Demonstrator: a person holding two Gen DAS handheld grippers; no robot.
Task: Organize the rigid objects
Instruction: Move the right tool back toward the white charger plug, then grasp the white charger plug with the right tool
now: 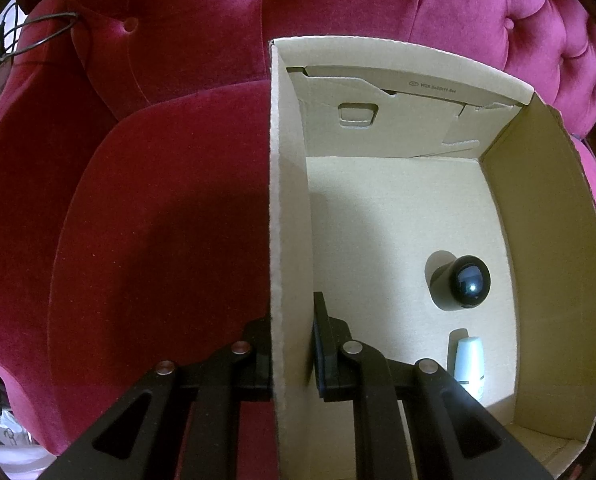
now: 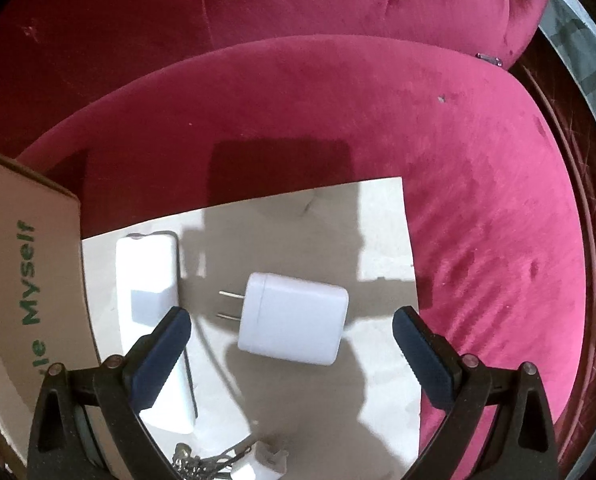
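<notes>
Left hand-held gripper [image 1: 291, 354]: pinching the left wall of the cardboard box [image 1: 287, 200], one finger sitting outside the wall and one inside, jaws pressed together on the board
Cardboard box: sitting open-topped on the red velvet sofa [image 1: 157, 200], its far flap folding inward
Inside the box: a black round-headed object [image 1: 464, 284] lying near the right wall, and a pale white-green bottle [image 1: 469, 360] lying just in front of it, nearer the camera
Right hand-held gripper [image 2: 291, 342]: pointing down with fingers spread wide, touching nothing
White charger plug [image 2: 293, 318]: lying on its side on a flat cardboard sheet [image 2: 382, 216], prongs pointing left, sitting between the spread fingers without contact
White oblong box [image 2: 149, 280]: lying just left of the plug on the same sheet, partly behind the left finger
Small items at the sheet's near edge [image 2: 233, 464]: showing a white piece and something metallic, too cramped to tell apart
</notes>
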